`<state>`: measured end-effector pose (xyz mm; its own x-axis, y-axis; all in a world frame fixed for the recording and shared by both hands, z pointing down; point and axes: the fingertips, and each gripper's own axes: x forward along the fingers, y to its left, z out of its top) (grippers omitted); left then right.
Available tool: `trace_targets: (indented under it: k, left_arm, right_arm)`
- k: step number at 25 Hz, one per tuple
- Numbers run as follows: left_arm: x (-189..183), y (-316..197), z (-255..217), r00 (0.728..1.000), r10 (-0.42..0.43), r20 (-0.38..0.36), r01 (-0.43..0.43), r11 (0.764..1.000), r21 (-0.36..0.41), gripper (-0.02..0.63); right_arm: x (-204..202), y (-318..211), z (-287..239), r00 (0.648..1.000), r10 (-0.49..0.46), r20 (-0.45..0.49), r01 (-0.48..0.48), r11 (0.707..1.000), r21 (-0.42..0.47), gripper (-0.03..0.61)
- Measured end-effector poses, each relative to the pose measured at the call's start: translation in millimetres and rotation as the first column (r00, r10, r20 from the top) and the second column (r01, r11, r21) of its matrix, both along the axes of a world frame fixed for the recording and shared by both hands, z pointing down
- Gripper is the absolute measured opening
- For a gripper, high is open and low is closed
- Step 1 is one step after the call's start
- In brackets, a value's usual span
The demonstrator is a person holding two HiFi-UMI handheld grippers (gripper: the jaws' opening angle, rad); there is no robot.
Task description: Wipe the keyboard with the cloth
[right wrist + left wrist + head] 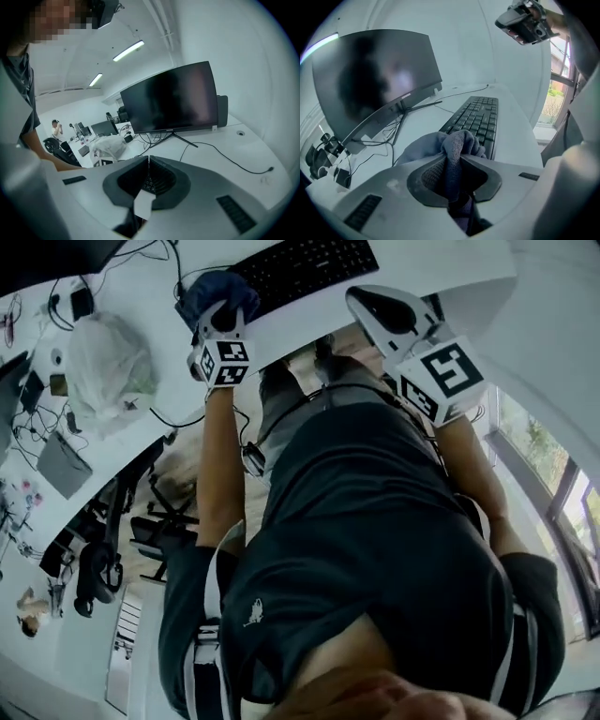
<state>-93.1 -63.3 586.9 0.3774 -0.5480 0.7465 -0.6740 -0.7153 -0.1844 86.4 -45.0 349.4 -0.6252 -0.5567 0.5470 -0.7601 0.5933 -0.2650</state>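
Bunched grey cloth (440,143) is filling the near foreground, and the left claw (459,161) is pinching it tight, a thick fold bulging out past the tips. In the head view that bundle is sitting right at the left end of the black keyboard (300,268); whether fabric is already touching the keys I cannot tell. The keyboard is lying flat on the white bench (520,136), running away from the claw, with the dark monitor (375,79) standing beside it and thin cables trailing near its stand.

For a good wipe, I am judging that the claw is wanting to come in low, so the loose fold is dragging over the keycaps and not the hard tips. Long, light passes along the rows are looking like the safest bet, since the board may slide on that smooth top.

Over on the other side, the right claw (148,161) is pressed together on nothing, hanging above the bench edge, free to steady the keyboard's far end.
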Motion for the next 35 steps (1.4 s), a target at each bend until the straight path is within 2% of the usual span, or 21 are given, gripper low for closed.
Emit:
trace_targets:
  k: [4, 7, 10, 14, 16, 17, 20, 24, 27, 30, 33, 35]
  left_arm:
    - [94.6, -12.9, 0.5, 0.987, 0.141, -0.074, -0.137, 0.989, 0.047, 0.055]
    - [123.6, -4.9, -1.4, 0.972, 0.218, -0.083, -0.214, 0.976, 0.048, 0.055]
    - [91.0, -2.0, -2.6, 0.976, 0.212, -0.038, -0.210, 0.977, 0.044, 0.055]
    - [-2.5, 6.6, 3.9, 0.997, 0.058, 0.051, -0.057, 0.998, -0.006, 0.055]
    - [-24.3, 9.3, 5.0, 0.998, 0.000, 0.058, 0.001, 1.000, -0.025, 0.055]
    - [-21.7, 9.1, 5.4, 0.998, -0.005, 0.056, 0.006, 1.000, -0.027, 0.055]
    - [30.1, 5.2, 5.1, 0.996, 0.080, 0.026, -0.080, 0.997, -0.020, 0.055]
    - [125.7, -0.6, 3.7, 0.969, 0.248, -0.017, -0.248, 0.969, 0.005, 0.055]
    - [148.6, -1.6, 1.7, 0.951, 0.308, -0.035, -0.308, 0.951, 0.000, 0.055]
    - [112.4, -6.9, 1.7, 0.963, 0.270, 0.009, -0.270, 0.963, 0.013, 0.055]
    - [30.7, -16.3, 3.5, 0.992, 0.104, 0.074, -0.105, 0.994, 0.010, 0.055]
    - [-9.4, -17.8, 3.4, 0.996, 0.012, 0.086, -0.011, 1.000, -0.005, 0.055]
  right_arm:
    - [1.0, -2.1, 1.5, 1.000, -0.009, -0.003, 0.009, 1.000, 0.019, 0.011]
    - [-1.5, 1.8, 6.3, 1.000, -0.006, -0.011, 0.006, 1.000, 0.010, 0.011]
    - [-0.6, 0.7, 5.5, 1.000, 0.002, -0.010, -0.001, 1.000, 0.014, 0.011]
    - [8.3, -2.4, 10.3, 0.999, 0.038, -0.004, -0.038, 0.999, 0.011, 0.011]
    - [12.1, -2.4, 13.1, 0.999, 0.047, -0.002, -0.047, 0.999, 0.006, 0.011]
    - [13.3, -2.2, 14.3, 0.999, 0.051, -0.001, -0.051, 0.999, 0.003, 0.011]
    - [12.2, -2.5, 14.5, 0.999, 0.050, 0.006, -0.050, 0.999, -0.001, 0.011]
    - [8.2, -3.2, 11.2, 0.999, 0.043, 0.009, -0.043, 0.999, 0.004, 0.011]
    - [8.9, -0.1, 11.7, 0.999, 0.049, 0.010, -0.049, 0.999, 0.007, 0.011]
    - [14.1, -0.2, 14.0, 0.998, 0.067, 0.019, -0.067, 0.998, 0.010, 0.011]
    - [22.5, -0.2, 15.6, 0.996, 0.085, 0.034, -0.086, 0.996, 0.009, 0.011]
    - [29.4, 1.5, 16.7, 0.995, 0.094, 0.042, -0.094, 0.996, 0.005, 0.011]
